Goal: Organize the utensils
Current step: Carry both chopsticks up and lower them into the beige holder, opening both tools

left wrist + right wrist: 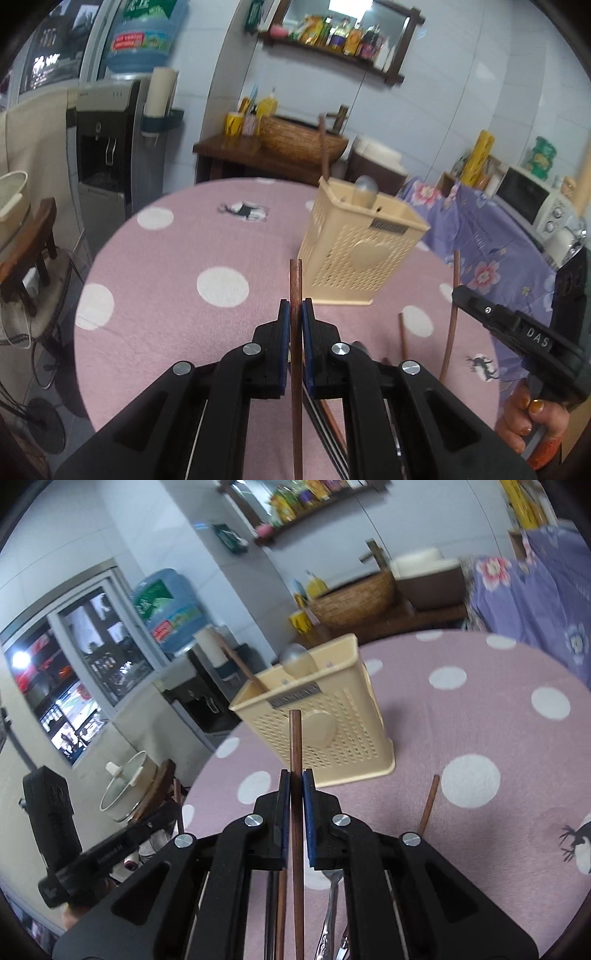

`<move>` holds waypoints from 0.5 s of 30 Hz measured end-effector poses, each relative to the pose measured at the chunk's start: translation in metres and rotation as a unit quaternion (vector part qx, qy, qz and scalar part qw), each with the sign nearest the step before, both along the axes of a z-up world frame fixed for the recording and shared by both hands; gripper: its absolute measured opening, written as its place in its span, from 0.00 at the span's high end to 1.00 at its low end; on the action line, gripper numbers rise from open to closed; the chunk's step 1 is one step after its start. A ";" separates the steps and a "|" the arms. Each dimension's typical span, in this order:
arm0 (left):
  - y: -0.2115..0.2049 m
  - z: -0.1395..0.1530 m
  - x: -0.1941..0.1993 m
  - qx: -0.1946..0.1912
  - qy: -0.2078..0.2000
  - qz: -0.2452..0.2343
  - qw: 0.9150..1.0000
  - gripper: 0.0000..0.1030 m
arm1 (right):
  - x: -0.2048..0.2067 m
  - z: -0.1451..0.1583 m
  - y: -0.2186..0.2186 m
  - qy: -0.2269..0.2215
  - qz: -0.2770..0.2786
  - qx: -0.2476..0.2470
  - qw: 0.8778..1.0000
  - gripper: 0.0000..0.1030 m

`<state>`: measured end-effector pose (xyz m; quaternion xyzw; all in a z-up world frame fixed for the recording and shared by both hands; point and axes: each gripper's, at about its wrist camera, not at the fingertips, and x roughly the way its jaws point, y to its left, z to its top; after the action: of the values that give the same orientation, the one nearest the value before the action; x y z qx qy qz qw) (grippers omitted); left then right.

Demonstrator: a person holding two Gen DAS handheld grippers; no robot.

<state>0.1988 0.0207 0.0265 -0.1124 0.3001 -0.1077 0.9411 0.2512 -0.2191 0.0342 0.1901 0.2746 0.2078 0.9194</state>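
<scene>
My two tongs, left [295, 314] and right [295, 786], each held one brown chopstick [296, 284] [295, 738]. One beige basket [358, 251] stood on the bench [184, 258], containing one spoon [365, 188] and one stick [324, 147].

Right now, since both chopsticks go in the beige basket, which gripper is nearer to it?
Right, probably. The right gripper, shut on a chopstick, is just short of the basket, which looms larger in its view; the left gripper holds its chopstick slightly farther back.

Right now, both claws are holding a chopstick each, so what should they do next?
Probably carry them over the basket and drop them in. The left claw and right claw each pinch a chopstick, and a spoon already stands in it.
</scene>
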 end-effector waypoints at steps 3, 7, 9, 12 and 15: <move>0.002 0.016 -0.020 -0.004 -0.030 -0.006 1.000 0.92 | -0.023 0.015 0.001 -0.032 0.012 -0.004 0.999 0.92; 0.005 0.025 -0.033 -0.008 -0.052 -0.009 0.999 0.93 | -0.044 0.024 0.003 -0.061 0.020 -0.014 0.998 0.92; 0.007 0.026 -0.034 -0.015 -0.054 -0.008 0.998 0.93 | -0.048 0.025 0.006 -0.066 0.023 -0.013 0.997 0.92; 0.008 0.027 -0.033 -0.020 -0.055 -0.007 0.998 0.93 | -0.050 0.028 0.008 -0.067 0.025 -0.016 0.997 0.92; 0.008 0.031 -0.035 -0.024 -0.061 -0.011 0.998 0.93 | -0.050 0.032 0.007 -0.066 0.031 -0.007 0.997 0.92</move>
<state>0.1640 0.0291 0.0572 -0.1253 0.2410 -0.1315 0.9534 0.2010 -0.2125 0.0659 0.1613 0.2200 0.2464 0.9300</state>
